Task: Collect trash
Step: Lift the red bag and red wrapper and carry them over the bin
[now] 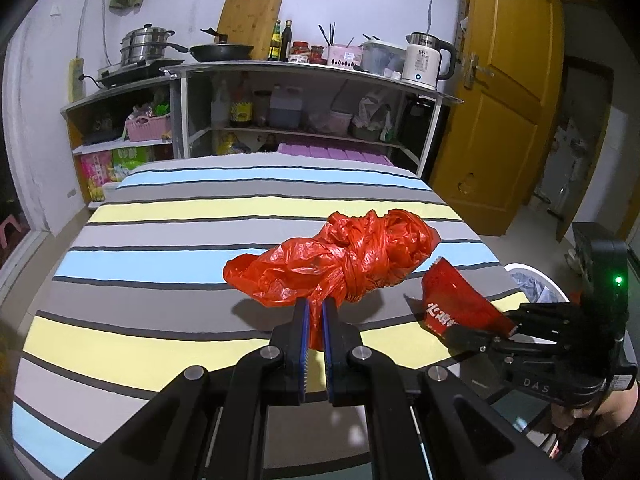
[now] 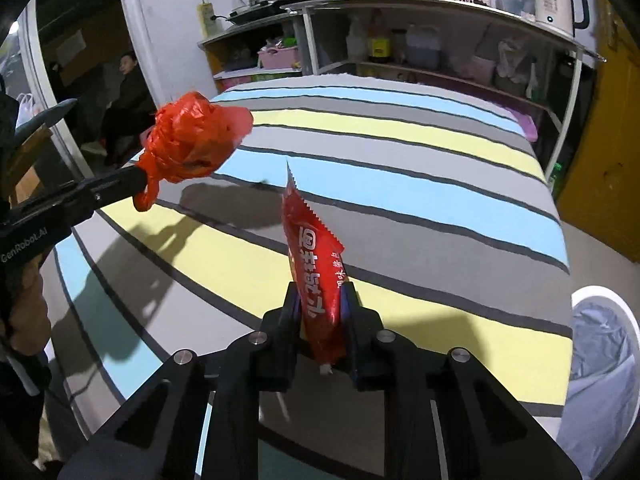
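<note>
My left gripper (image 1: 315,308) is shut on a knotted red plastic bag (image 1: 340,260) and holds it above the striped bed (image 1: 160,320). The bag also shows in the right wrist view (image 2: 188,140), at the left gripper's tip (image 2: 140,178). My right gripper (image 2: 322,300) is shut on a red snack wrapper (image 2: 316,264), held upright over the bed's near edge (image 2: 440,200). In the left wrist view the wrapper (image 1: 456,300) sits at the right gripper's tip (image 1: 508,324), right of the bag. A white trash bin with a grey liner (image 2: 600,344) stands on the floor right of the bed, also in the left wrist view (image 1: 532,280).
Kitchen shelves (image 1: 304,76) with a kettle (image 1: 424,60), pots and bottles stand behind the bed. A yellow door (image 1: 496,92) is at the right. A seated person (image 2: 128,96) shows at far left in the right wrist view.
</note>
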Available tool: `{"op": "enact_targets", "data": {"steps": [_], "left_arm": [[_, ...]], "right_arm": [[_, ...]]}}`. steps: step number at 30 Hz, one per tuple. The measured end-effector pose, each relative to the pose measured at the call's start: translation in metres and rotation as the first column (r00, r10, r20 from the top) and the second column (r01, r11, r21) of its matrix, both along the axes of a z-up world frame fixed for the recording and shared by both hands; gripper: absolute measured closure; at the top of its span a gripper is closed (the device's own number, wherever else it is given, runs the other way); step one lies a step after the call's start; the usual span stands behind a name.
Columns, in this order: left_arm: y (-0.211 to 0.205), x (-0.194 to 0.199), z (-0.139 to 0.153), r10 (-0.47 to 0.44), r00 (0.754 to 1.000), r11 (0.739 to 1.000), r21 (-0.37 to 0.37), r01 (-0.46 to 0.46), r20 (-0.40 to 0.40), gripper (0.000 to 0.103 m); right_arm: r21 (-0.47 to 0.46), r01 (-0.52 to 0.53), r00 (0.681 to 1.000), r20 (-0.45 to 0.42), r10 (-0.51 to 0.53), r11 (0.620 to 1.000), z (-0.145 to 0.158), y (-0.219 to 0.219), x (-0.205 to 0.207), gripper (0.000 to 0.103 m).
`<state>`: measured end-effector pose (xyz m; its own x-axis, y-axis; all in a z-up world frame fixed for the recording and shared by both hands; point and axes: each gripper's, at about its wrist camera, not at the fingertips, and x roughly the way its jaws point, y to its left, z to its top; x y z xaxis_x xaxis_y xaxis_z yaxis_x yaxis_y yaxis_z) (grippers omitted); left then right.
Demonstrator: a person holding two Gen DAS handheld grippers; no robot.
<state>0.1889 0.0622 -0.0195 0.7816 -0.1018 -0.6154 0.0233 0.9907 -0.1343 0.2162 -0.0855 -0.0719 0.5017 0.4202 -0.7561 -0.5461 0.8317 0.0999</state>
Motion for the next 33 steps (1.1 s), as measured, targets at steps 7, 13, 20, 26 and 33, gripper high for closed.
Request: {"op": "enact_targets", "data": {"steps": [7, 13, 20, 26, 33], "left_arm": [[-0.008, -0.003, 0.002, -0.015, 1.0, 1.0, -0.003, 0.015, 0.009, 0.097], [-0.03, -0.008, 0.011, -0.052, 0.998, 0.999, 0.007, 0.051, 0.022, 0.097], [-0.07, -0.011, 0.021, -0.123, 0.992, 0.992, 0.01, 0.123, 0.036, 0.097], [-0.113, -0.01, 0.028, -0.201, 0.979, 0.98, 0.016, 0.201, 0.043, 0.097], [-0.16, -0.005, 0.032, -0.28, 0.959, 0.96, 0.022, 0.279, 0.042, 0.097]], "right_arm": [[-0.001, 0.046, 0.997, 0.062, -0.046, 0.999, 0.015, -0.011, -0.02, 0.087], [0.021, 0.107, 0.989, 0.099, -0.109, 0.994, 0.034, -0.03, -0.035, 0.087], [0.049, 0.189, 0.971, 0.14, -0.194, 0.981, 0.054, -0.07, -0.057, 0.087], [0.068, 0.254, 0.952, 0.16, -0.262, 0.965, 0.065, -0.104, -0.068, 0.087], [0.078, 0.323, 0.927, 0.173, -0.332, 0.943, 0.07, -0.143, -0.077, 0.087]]}}
